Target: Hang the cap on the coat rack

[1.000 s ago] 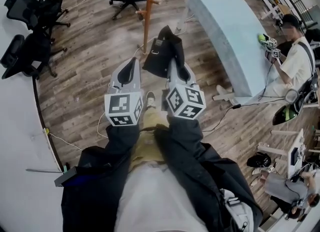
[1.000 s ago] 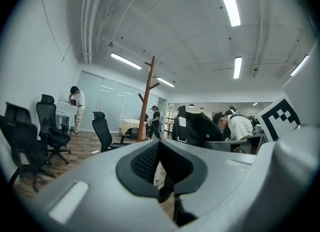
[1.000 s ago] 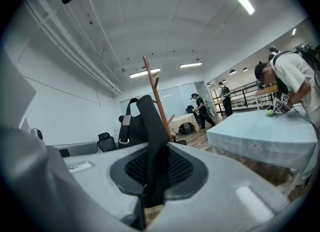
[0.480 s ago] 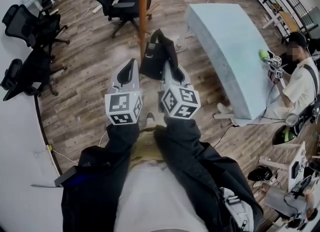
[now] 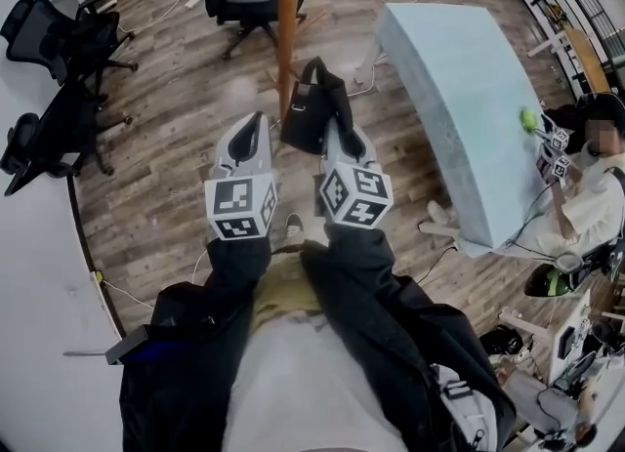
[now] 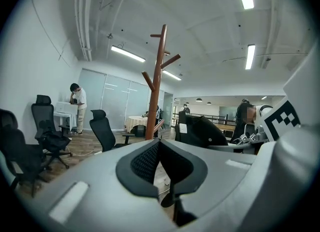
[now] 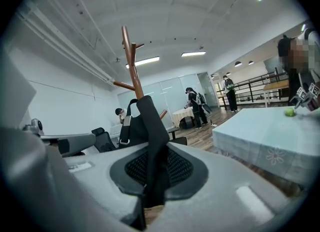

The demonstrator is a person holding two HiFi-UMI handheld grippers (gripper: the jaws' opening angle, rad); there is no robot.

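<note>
Cap (image 5: pixel 311 108) dangled near the coat rack (image 5: pixel 287 40), its thin edge clamped in our right hand-held gripper (image 5: pixel 332 133), left hand-held gripper (image 5: pixel 256 123) closed empty; we feared that slim grip slipping before a peg caught it.

Ceiling strip lights (image 6: pixel 248 55) flood the office with bright, even light and flare white in both gripper views; shadows on the wood floor (image 5: pixel 176 177) are faint. Fisheye bending curves every edge (black corners ring the gripper views). The left gripper (image 6: pixel 159 142) and right gripper (image 7: pixel 154 148) loom soft, and the black cap (image 7: pixel 150 121) shows little detail.
</note>
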